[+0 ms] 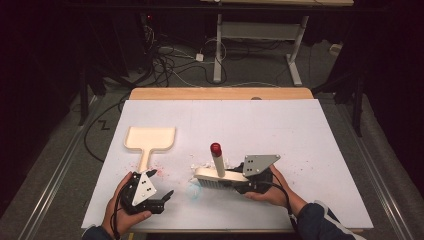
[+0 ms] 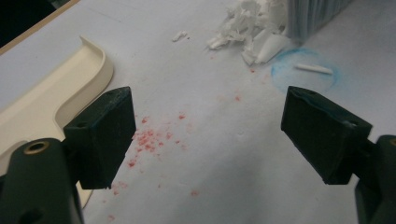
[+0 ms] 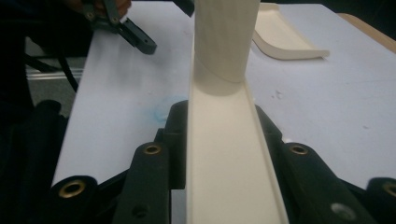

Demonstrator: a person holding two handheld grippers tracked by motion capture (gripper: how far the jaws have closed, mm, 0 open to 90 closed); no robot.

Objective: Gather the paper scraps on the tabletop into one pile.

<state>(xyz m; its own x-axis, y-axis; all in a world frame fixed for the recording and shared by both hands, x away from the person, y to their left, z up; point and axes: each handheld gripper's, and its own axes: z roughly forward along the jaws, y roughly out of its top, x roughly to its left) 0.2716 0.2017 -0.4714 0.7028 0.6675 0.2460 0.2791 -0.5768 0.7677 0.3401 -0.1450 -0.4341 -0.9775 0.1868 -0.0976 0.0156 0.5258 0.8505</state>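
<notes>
In the high view, the left tongs (image 1: 161,197) are seen held low over the near left part of the white surface (image 1: 300,130), jaws spread wide and nothing between them. The right tongs (image 1: 240,181) are closed on the cream body of a hand brush (image 1: 216,175), whose handle rises at a tilt and ends in a red tip (image 1: 215,147). A cream dustpan (image 1: 150,139) is seen lying flat beyond the left tongs, its handle pointing back toward them, well apart from the brush.

Finer detail is given by the left gripper view. The gap between the two black jaws of the left tongs (image 2: 205,133) is shown to be wide and empty. Red crumbs (image 2: 152,137) are scattered on the surface just ahead of the jaw nearer the dustpan, and the curved lip of the dustpan (image 2: 88,65) is seen just beyond that jaw. Farther ahead, a heap of torn white scraps (image 2: 252,28) lies against the pale bristles (image 2: 313,16) of the brush, and beside it a faint blue ring (image 2: 303,72) is marked on the surface with one white sliver (image 2: 314,69) inside it.

In the right gripper view, the grip is seen from close by: the long cream back of the brush (image 3: 226,154) runs straight out between the jaws of the right tongs (image 3: 224,126), which are pressed against its two sides, and the round handle (image 3: 224,37) stands up just ahead of them. Beyond the handle, the dustpan (image 3: 285,39) is seen on one side and the open left tongs (image 3: 135,37) on the other, with the blue mark (image 3: 161,112) faintly visible between.
</notes>
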